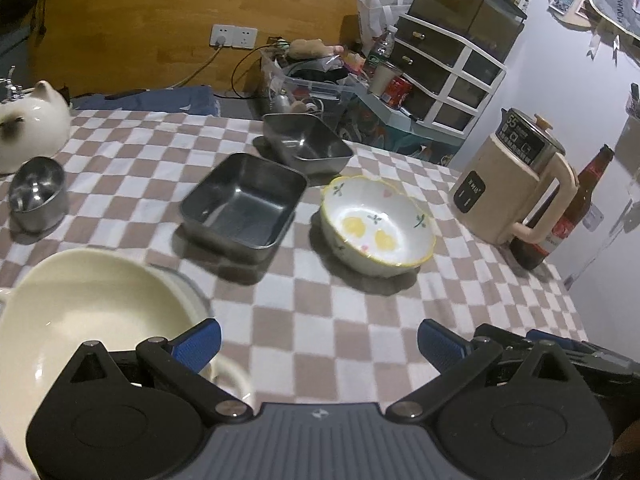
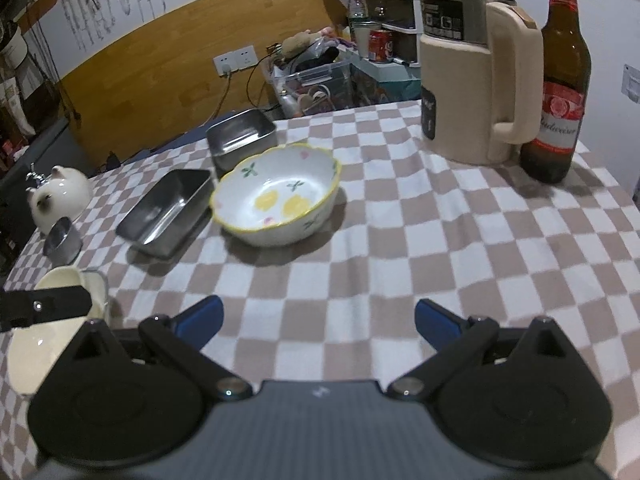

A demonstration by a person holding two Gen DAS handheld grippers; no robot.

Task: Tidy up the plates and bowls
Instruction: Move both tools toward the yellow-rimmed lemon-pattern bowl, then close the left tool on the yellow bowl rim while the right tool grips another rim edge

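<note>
Here, nearest the cameras, the left gripper (image 1: pixel 319 344) and the right gripper (image 2: pixel 319 320) are both hovering over the checkered tablecloth (image 2: pixel 440 248) with their blue-padded fingers (image 1: pixel 200 343) spread wide, holding nothing. At the near left, a cream dish (image 1: pixel 92 308) is sitting on the cloth, partly under the left gripper's left finger. Farther in, a rectangular steel tray (image 1: pixel 244 206) is lying just left of a floral ceramic bowl (image 1: pixel 378 226) with a yellow rim; whether they are touching is unclear. A small round steel bowl (image 1: pixel 38 193) is standing at the left edge, with a white cat-shaped teapot (image 1: pixel 30 122) behind it. A second steel tray (image 1: pixel 307 142) is resting beyond the first. At the far right, a beige electric kettle (image 2: pixel 476 76) is standing beside a brown beer bottle (image 2: pixel 560 80).
</note>
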